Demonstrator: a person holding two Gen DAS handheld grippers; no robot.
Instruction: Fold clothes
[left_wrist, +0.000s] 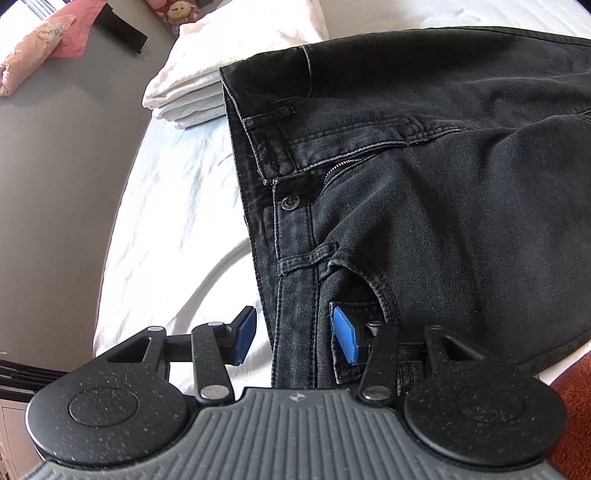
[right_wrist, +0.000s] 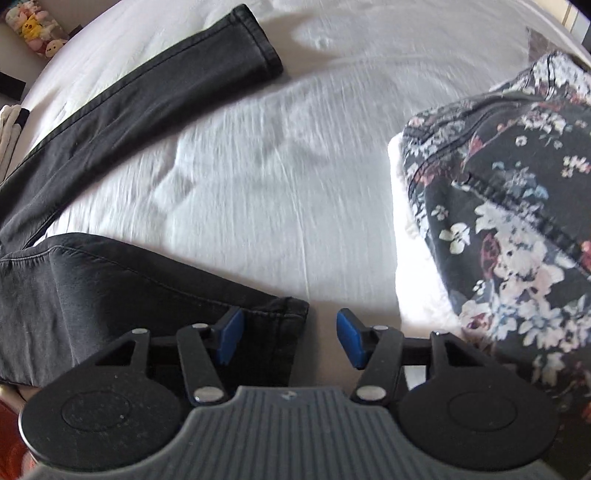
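While both grippers point down at the bed, the scene reads as follows, left to right.

Floor: grey, far left of the left wrist view, with a pink bag (left_wrist: 55, 35) on it.
Towels (left_wrist: 192, 99): white folded stack on the sheet (left_wrist: 177, 206), touching the waistband corner of the jeans.
Jeans (left_wrist: 424, 184): black denim, lying flat on the sheet; waistband, button and part-open zip face the left wrist camera.
Left gripper (left_wrist: 293, 338): jaws apart, straddling the near waistband edge; left pad over the sheet, right pad over the front pocket. Pads not pressing; nothing gripped.
Jeans legs (right_wrist: 140, 110): in the right wrist view one leg runs diagonally to the upper middle, hem flat on the sheet; the other hem (right_wrist: 280, 314) lies near the camera.
Right gripper (right_wrist: 290, 338): jaws apart, near hem between them, beside the left pad; right pad over bare sheet. No grip. View blurred.
Floral garment (right_wrist: 509, 206): dark, flowered, heaped at right, well apart from the jeans.
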